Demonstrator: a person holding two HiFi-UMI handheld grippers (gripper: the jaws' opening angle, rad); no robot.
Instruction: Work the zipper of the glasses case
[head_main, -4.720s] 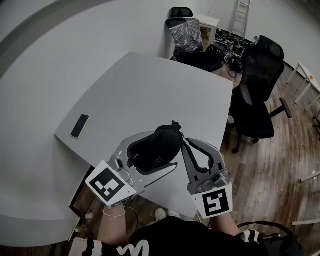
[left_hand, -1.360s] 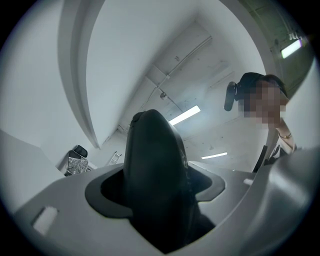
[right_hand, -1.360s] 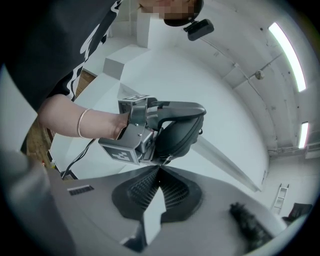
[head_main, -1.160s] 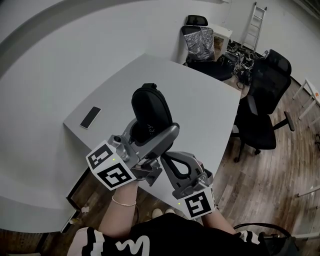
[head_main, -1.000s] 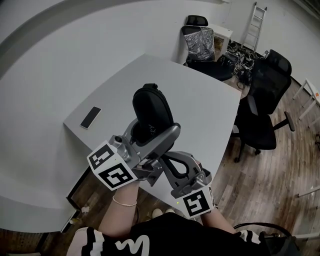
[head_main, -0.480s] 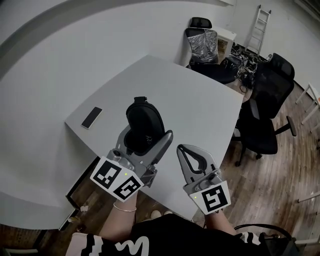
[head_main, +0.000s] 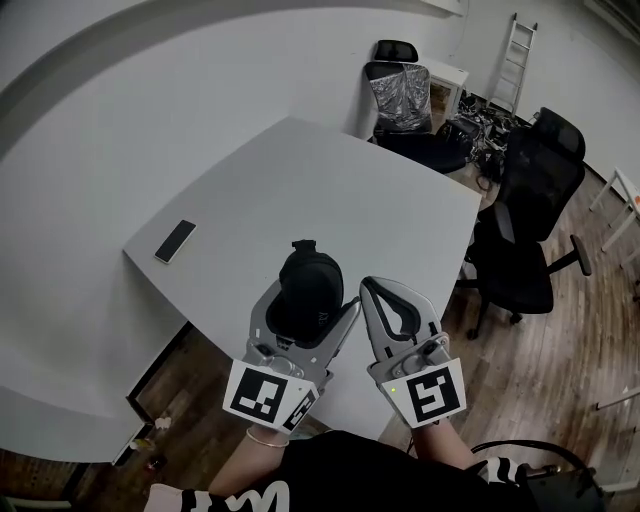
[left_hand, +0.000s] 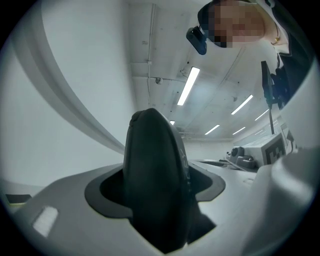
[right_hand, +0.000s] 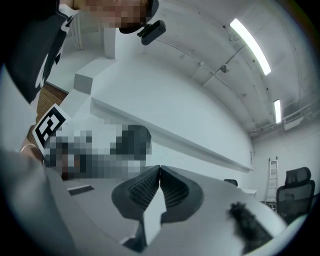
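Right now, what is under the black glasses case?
The left tongs grip the glasses case over the white table near its edge. The spot straight below is covered by case and tongs.

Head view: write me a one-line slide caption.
Left gripper clamps the black glasses case at the white table's near edge; the right gripper, shut and empty, sits just beside it.
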